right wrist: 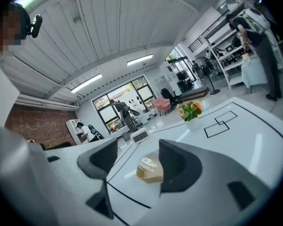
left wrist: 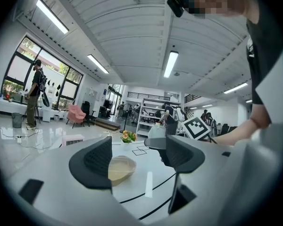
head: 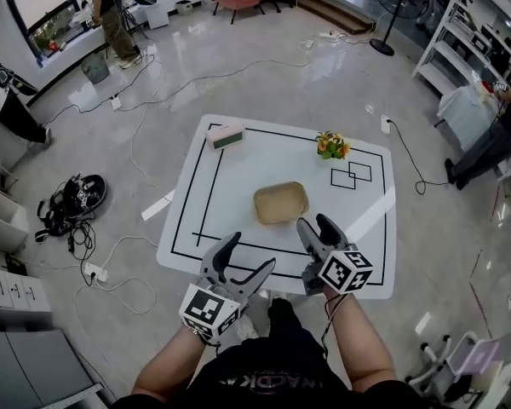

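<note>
One tan bowl (head: 281, 203), one clock (head: 226, 136), one flower vase (head: 332, 146).

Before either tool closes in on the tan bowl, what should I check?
1. Left tool jaws apart, nothing between them: ok.
2. Right tool jaws apart, nothing between them: ok.
3. Tan bowl upright on the table, ahead of both tools, neither touching it: ok.
4. Way to the bowl free: flower pot and clock stand apart from it at the far side: ok.
5. Bowl empty: cannot tell; the right gripper view shows a pale glint inside.
</note>
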Demonstrator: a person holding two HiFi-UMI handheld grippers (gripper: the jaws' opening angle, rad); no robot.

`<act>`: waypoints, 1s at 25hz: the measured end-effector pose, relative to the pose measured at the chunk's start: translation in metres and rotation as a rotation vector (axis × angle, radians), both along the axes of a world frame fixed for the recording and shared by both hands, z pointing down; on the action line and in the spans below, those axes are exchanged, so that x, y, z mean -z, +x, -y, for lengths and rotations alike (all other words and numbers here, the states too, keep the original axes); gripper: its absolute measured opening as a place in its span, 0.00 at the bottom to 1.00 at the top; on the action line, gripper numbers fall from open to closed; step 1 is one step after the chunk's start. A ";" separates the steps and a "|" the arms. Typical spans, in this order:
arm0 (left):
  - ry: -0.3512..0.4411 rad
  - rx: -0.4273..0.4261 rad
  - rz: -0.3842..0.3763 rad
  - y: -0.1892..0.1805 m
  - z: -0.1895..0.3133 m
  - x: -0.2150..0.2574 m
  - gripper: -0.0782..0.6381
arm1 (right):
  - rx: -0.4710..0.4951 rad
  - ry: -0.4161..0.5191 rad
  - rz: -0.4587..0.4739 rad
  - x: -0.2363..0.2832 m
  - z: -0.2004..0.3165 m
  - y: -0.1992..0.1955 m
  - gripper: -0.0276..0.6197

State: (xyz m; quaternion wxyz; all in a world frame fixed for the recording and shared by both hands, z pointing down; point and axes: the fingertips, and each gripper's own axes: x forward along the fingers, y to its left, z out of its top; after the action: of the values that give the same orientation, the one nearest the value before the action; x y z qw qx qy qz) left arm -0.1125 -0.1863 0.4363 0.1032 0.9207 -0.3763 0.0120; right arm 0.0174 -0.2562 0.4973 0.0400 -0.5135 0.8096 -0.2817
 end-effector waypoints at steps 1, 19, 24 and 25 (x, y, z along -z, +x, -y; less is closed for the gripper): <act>-0.008 0.000 0.003 0.004 0.004 -0.002 0.59 | 0.001 -0.022 0.013 -0.008 0.004 0.003 0.44; -0.143 -0.016 0.038 0.041 0.048 -0.059 0.59 | -0.017 -0.345 0.189 -0.129 0.038 0.014 0.44; -0.163 -0.018 0.039 0.045 0.047 -0.065 0.59 | -0.034 -0.409 0.273 -0.141 0.041 0.008 0.44; -0.166 -0.017 0.039 0.045 0.047 -0.066 0.59 | -0.036 -0.418 0.284 -0.143 0.042 0.007 0.44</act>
State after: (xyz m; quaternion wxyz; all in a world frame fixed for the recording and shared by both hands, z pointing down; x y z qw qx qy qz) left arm -0.0675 -0.2333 0.5021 0.1716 0.9118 -0.3680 0.0618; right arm 0.0246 -0.2982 0.6400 0.0512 -0.4802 0.7109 -0.5113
